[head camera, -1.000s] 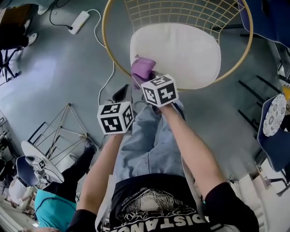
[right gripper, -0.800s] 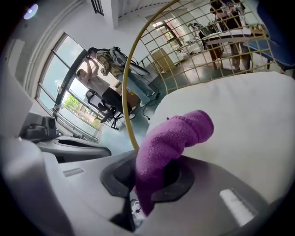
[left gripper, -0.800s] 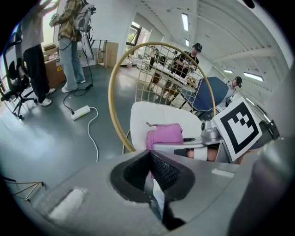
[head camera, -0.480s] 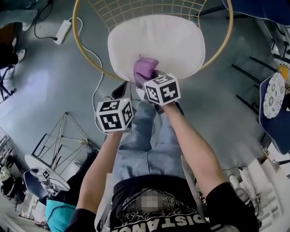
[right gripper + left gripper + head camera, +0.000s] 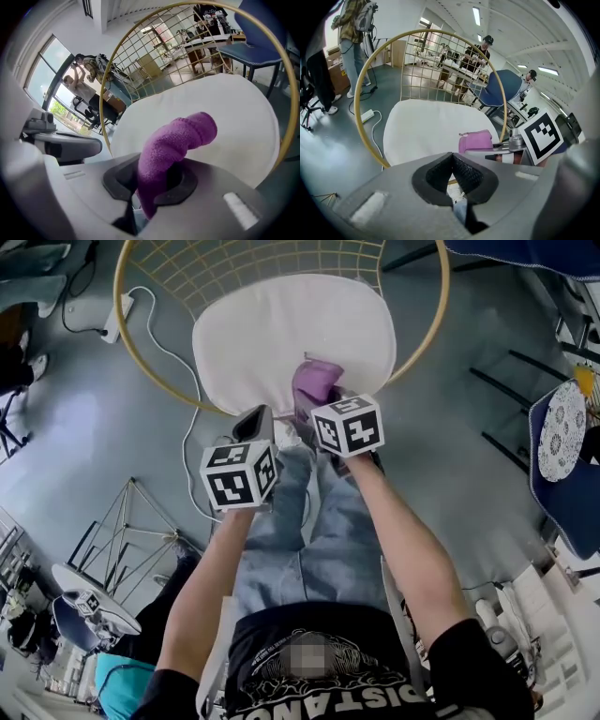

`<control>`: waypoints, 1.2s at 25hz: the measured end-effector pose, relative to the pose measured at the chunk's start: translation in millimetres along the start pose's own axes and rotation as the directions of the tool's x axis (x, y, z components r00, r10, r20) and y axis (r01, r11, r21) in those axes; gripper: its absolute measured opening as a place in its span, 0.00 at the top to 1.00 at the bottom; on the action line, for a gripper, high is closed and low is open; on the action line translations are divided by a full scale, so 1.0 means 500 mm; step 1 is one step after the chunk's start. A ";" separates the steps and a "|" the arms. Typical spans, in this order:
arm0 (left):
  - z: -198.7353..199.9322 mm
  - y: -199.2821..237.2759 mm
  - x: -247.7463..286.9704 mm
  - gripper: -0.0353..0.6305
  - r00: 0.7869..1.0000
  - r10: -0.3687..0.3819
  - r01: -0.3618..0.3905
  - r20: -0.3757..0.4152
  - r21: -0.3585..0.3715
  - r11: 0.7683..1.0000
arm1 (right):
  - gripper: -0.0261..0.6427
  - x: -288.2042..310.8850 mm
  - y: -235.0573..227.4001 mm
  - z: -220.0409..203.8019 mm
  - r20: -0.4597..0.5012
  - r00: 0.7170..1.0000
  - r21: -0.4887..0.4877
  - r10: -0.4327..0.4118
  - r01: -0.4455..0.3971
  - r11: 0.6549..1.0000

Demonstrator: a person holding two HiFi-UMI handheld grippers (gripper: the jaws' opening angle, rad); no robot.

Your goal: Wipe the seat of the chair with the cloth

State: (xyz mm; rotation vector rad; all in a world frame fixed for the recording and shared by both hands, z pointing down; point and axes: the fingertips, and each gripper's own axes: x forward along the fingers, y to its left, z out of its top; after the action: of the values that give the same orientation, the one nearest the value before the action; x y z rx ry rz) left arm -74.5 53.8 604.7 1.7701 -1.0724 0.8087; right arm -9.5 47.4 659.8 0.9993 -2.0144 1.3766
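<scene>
**Q.** What does my right gripper hold?

**A.** *Fig. a, right gripper view.* Your right gripper (image 5: 154, 180) is clenched on the purple cloth (image 5: 180, 136). The cloth rises from between the dark pads (image 5: 119, 180), and its free end bends forward over the white seat (image 5: 225, 108).

**Q.** Where is the cloth on the chair?

**A.** *Fig. b, head view.* The purple cloth (image 5: 317, 381) sits at the near edge of the seat (image 5: 272, 324), right of that edge's middle. It is directly ahead of your right gripper (image 5: 319, 401). Whether it presses on the cushion or hangs just above it cannot be settled from this angle. The wire back (image 5: 281, 259) stands along the seat's far edge. A white power strip (image 5: 117, 320) lies on the grey floor (image 5: 84, 427) beyond the left edge.

**Q.** And the left gripper?

**A.** *Fig. c, left gripper view.* Your left gripper (image 5: 451, 157) is closed with nothing in it, and its pads (image 5: 436, 176) meet at the tip. In the head view the left gripper (image 5: 251, 427) stands at the seat's near edge, left of the cloth and apart from it, above your jeans (image 5: 309, 540). From the left gripper's camera the purple cloth (image 5: 476, 140) shows near the near right corner of the seat (image 5: 422, 126). The right gripper's marker cube (image 5: 543, 136) shows just beside the cloth.
</scene>
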 end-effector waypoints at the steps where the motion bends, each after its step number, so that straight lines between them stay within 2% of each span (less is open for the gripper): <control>1: 0.002 -0.011 0.005 0.95 1.000 0.000 0.000 -0.001 0.001 1.000 | 0.87 -0.010 -0.015 0.000 0.000 1.000 -0.001 -0.007 0.007 1.000; 18: 0.050 -0.176 0.065 0.95 1.000 -0.022 0.021 0.019 0.026 0.999 | 0.87 -0.170 -0.236 0.028 0.013 0.991 0.011 -0.132 0.132 0.991; 25: 0.075 -0.203 0.034 0.95 0.999 -0.015 0.013 0.045 0.031 0.999 | 0.87 -0.216 -0.214 0.050 0.029 0.993 0.023 -0.111 0.110 0.994; 30: 0.112 -0.225 -0.027 0.95 0.995 -0.020 0.016 0.102 0.042 0.999 | 0.87 -0.268 -0.130 0.089 0.065 0.995 -0.027 -0.071 0.073 0.997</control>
State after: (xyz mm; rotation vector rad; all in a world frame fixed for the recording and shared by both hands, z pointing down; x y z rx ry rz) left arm 26.8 33.1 531.6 1.8700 -1.1118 0.7406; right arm 123.5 30.5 580.9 1.1055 -2.0183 1.2883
